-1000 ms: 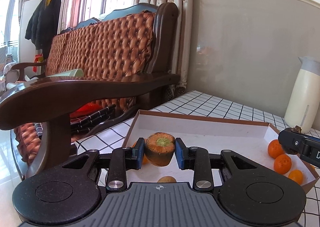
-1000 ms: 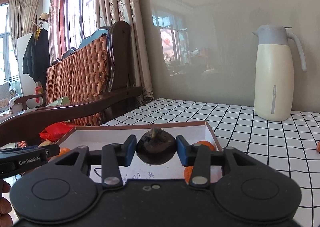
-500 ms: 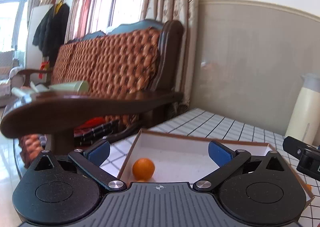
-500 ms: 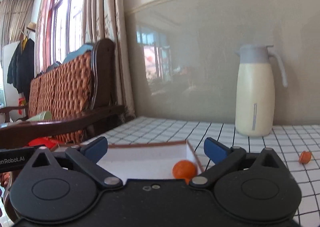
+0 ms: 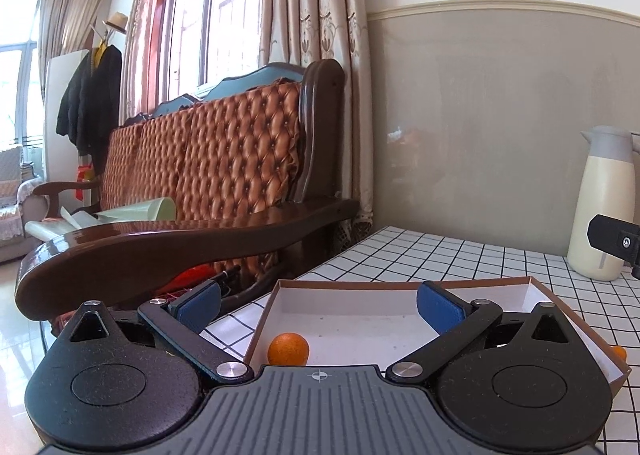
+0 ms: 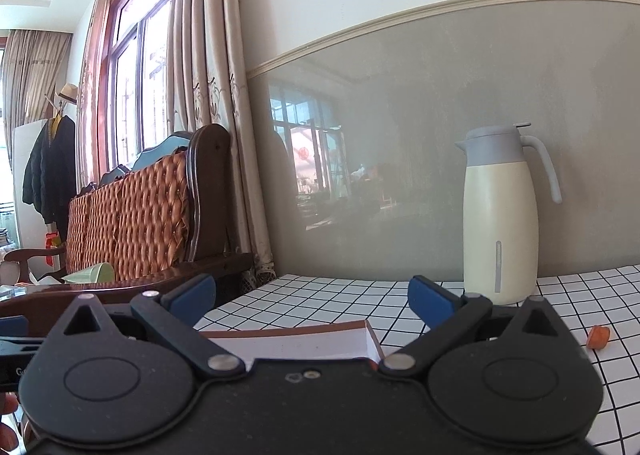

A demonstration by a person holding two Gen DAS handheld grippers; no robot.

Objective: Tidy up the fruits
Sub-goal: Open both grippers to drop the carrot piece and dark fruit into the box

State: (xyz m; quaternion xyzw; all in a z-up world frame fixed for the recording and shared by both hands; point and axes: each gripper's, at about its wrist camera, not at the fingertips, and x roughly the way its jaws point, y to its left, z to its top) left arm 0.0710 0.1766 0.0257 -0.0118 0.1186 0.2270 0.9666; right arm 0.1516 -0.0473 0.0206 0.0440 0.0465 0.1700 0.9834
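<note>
Checkered table [image 5: 460,255]: orange [image 5: 288,349] in box [image 5: 360,321], between wide-apart left fingers [image 5: 198,302].

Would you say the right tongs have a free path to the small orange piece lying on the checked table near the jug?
Probably yes. The right tongs stand open and empty, and the orange piece lies alone on bare table, off to their right, clear of the jug and box.

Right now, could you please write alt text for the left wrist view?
The left gripper is open and empty above a shallow white box holding a small orange fruit, on a checked table beside a wooden sofa.
</note>
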